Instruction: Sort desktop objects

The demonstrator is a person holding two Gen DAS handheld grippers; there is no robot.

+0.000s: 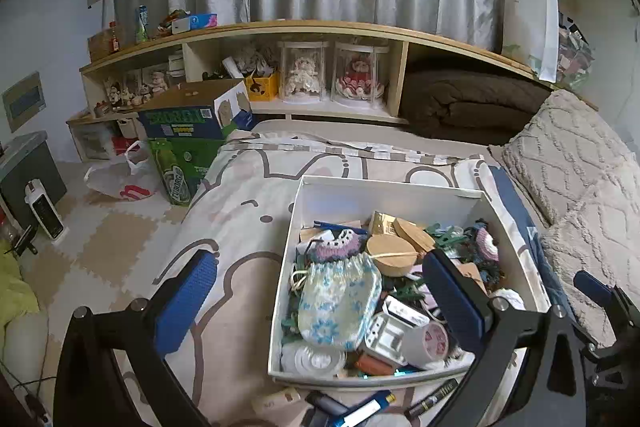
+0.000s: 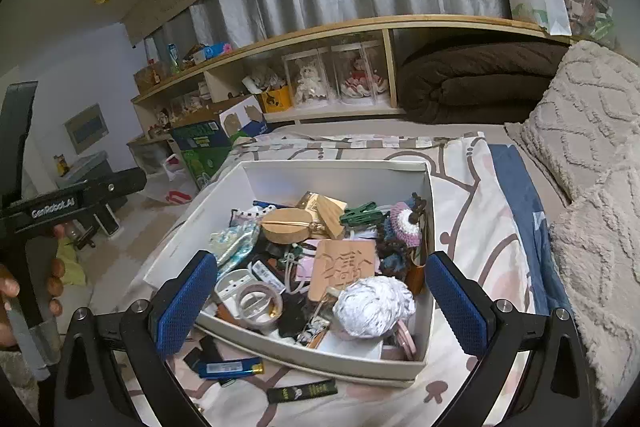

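between the wide-spread blue pads of the left hand-held gripper [image 1: 320, 301], which grips nothing, sits a white cardboard box [image 1: 384, 187] heaped with small clutter, on a bed with a cartoon-print cover [image 1: 240, 195]. the right hand-held gripper [image 2: 320, 301] is just as widely parted and empty, hovering over the near end of the same box.

inside the box, toward its left wall, lies a blue-and-white knitted drawstring pouch [image 1: 338, 301]; behind it, a round pale wooden disc [image 1: 390, 253]. at the box's near end sit a roll of clear tape [image 2: 258, 303], a crumpled white paper ball [image 2: 374, 305] and a carved tan wooden plaque [image 2: 346, 267].

outside the box, just in front of its near wall, a blue lighter [image 2: 232, 367] and a black marker pen [image 2: 302, 391] lie on the cover. beyond the box's far wall runs a wooden shelf [image 1: 304, 27], and to its right a beige tufted pillow [image 1: 568, 155].
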